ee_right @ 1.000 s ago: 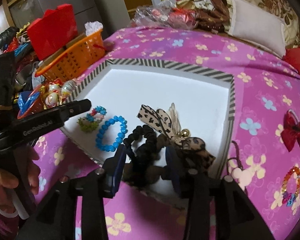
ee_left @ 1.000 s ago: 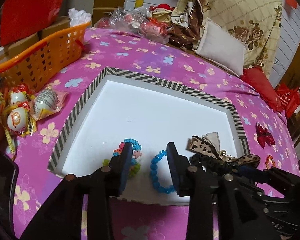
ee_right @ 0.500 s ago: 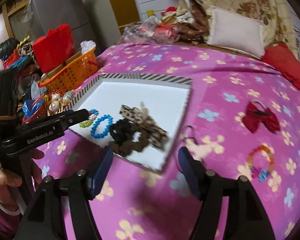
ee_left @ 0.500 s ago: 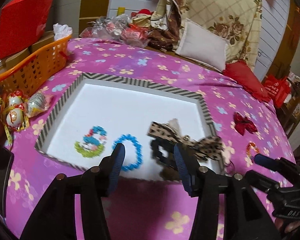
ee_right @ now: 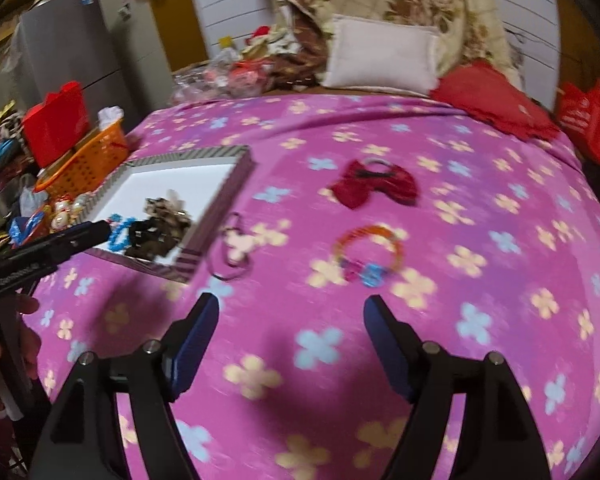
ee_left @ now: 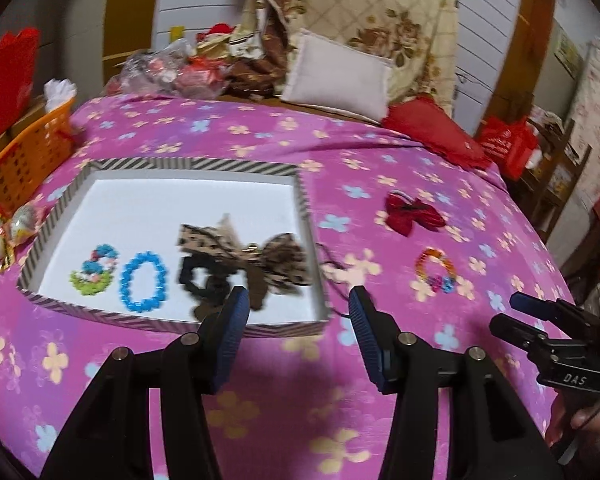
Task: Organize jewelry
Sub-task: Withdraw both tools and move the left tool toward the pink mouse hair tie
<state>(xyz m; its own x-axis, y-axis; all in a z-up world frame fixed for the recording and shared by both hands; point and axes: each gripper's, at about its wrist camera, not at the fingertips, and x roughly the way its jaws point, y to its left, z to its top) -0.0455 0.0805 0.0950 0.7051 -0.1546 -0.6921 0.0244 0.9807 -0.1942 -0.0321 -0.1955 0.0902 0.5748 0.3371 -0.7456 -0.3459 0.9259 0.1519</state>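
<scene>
Left gripper point(ee_left: 296, 300) held low and level, jaws spread wide, nothing between. Right gripper point(ee_right: 291, 308) likewise, jaws parted wide and empty. 2 bare hands gripping the handles, left hand point(ee_right: 4, 344) at frame edge.

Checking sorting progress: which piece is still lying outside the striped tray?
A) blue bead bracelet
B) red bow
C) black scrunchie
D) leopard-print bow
B: the red bow lies on the pink floral cover, right of the striped tray; the other three sit inside it.
</scene>
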